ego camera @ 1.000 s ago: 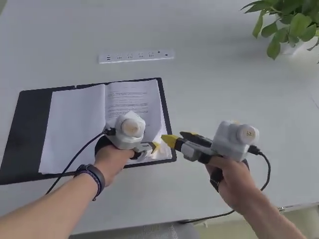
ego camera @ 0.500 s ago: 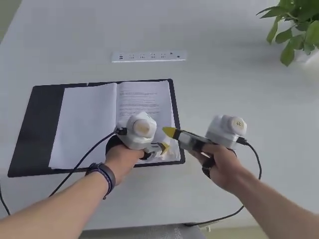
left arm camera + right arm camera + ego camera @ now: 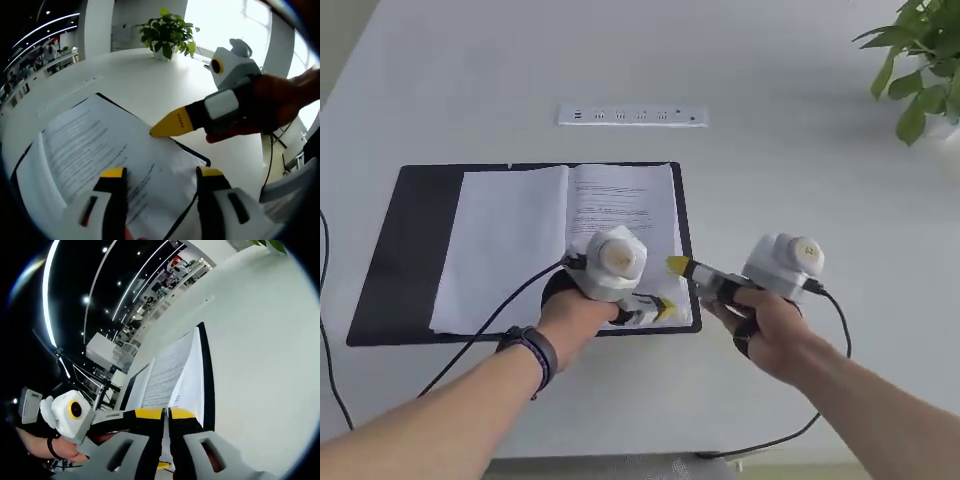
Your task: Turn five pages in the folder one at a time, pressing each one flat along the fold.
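A black folder (image 3: 382, 250) lies open on the white table, with a blank left page (image 3: 505, 245) and a printed right page (image 3: 620, 205). My left gripper (image 3: 655, 310) hovers over the lower right corner of the printed page (image 3: 85, 145). Its own view shows the left gripper (image 3: 161, 174) open, with nothing between the yellow tips. My right gripper (image 3: 677, 265) points in from the right, jaws shut, its yellow tip (image 3: 170, 124) at the page's right edge. In its own view the right gripper (image 3: 166, 414) is closed, with the folder (image 3: 206, 370) ahead.
A white power strip (image 3: 632, 116) lies beyond the folder. A potted plant (image 3: 920, 70) stands at the far right. Cables trail from both grippers toward the table's near edge. Bare table surrounds the folder.
The camera has shifted. My right gripper has crept a little farther along the right page's edge. My left gripper stays over the page's lower right corner.
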The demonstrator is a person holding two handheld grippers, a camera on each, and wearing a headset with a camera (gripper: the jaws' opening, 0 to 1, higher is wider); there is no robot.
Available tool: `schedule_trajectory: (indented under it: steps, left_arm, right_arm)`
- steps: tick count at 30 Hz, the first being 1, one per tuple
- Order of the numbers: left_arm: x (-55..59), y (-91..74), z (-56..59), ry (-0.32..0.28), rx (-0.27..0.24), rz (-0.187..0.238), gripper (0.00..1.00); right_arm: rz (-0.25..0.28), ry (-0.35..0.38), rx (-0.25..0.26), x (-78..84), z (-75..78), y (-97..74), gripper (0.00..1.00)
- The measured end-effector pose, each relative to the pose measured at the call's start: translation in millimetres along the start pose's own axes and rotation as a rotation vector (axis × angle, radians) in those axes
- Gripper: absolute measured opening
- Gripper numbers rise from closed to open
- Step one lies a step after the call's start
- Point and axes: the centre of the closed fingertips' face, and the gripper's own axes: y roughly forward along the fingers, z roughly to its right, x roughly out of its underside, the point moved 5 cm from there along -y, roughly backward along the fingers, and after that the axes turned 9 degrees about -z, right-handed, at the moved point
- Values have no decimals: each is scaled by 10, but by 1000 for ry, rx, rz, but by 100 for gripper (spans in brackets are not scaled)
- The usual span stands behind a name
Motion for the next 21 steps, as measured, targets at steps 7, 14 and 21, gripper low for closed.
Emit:
schedule_trajectory:
  steps: [7, 14, 21]
  left_arm:
    - [-41, -113, 15, 4, 24, 21, 63]
    - [-25, -262, -21, 4, 20, 41, 67]
    - [64, -442, -138, -9, 1, 58, 69]
  right_arm:
    - [3, 14, 9, 1, -23, -1, 0]
    - [13, 28, -4, -4, -68, -15, 0]
    - [25, 39, -3, -23, -93, -51, 0]
